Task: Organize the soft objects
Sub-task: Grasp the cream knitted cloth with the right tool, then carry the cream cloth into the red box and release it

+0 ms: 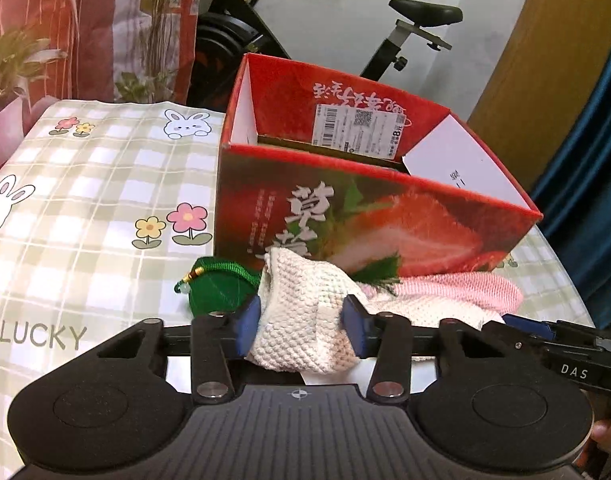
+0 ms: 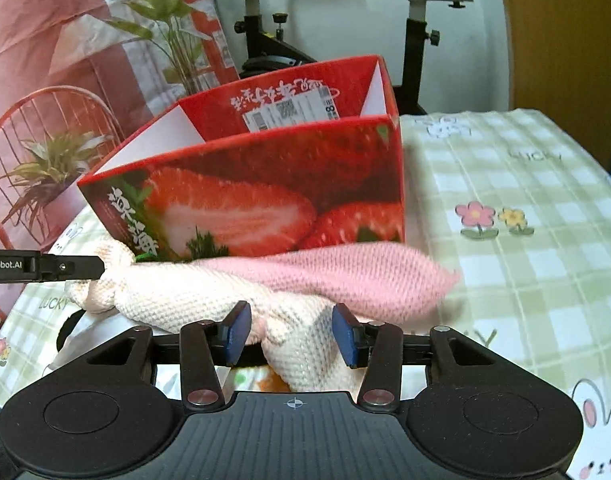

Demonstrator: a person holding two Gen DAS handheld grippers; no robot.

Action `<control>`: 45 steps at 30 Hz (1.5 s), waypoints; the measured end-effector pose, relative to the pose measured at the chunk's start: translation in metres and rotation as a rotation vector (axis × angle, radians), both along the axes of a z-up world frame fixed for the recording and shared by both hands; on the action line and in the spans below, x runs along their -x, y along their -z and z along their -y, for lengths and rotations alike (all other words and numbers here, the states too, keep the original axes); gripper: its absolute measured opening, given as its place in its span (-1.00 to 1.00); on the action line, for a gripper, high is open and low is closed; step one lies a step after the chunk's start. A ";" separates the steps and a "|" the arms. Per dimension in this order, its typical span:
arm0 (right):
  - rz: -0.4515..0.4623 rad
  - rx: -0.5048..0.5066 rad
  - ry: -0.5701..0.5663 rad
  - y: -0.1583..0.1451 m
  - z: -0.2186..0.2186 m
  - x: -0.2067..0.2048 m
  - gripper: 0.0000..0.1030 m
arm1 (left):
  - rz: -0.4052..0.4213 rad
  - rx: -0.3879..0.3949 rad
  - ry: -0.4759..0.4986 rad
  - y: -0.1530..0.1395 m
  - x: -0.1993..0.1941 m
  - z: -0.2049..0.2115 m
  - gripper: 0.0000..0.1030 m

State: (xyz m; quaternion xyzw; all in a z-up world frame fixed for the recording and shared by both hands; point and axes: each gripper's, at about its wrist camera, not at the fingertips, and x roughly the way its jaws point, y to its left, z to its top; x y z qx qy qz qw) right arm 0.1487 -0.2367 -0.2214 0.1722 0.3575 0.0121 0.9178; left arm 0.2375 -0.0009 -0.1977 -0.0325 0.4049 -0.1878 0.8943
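Left wrist: left hand-held gripper point(image 1: 307, 322) clamps the cream knit point(image 1: 305, 304), right hand-held gripper point(image 2: 291, 330) too; lift together, clearing the strawberry box point(image 1: 385, 216) rim.

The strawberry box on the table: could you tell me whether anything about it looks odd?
The strawberry box stands upright, but the writing and shipping label on its raised back flap read upside down. Nothing looks spilled or torn.
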 end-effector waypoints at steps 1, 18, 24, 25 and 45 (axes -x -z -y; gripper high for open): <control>-0.002 -0.003 0.001 0.001 0.001 0.000 -0.13 | 0.000 0.002 0.004 0.001 0.002 0.000 -0.22; -0.039 -0.139 0.021 0.018 0.010 -0.005 -0.09 | -0.033 0.059 0.001 0.018 0.010 -0.006 -0.23; -0.044 -0.150 0.008 0.016 0.006 -0.009 -0.34 | -0.004 0.065 0.023 0.014 0.012 -0.004 -0.64; -0.041 -0.136 0.003 0.014 0.004 -0.009 -0.36 | 0.010 0.054 0.027 0.012 0.014 -0.002 -0.66; 0.147 -0.038 -0.029 -0.049 0.000 -0.003 -0.72 | 0.142 0.086 -0.028 -0.033 0.024 -0.011 -0.76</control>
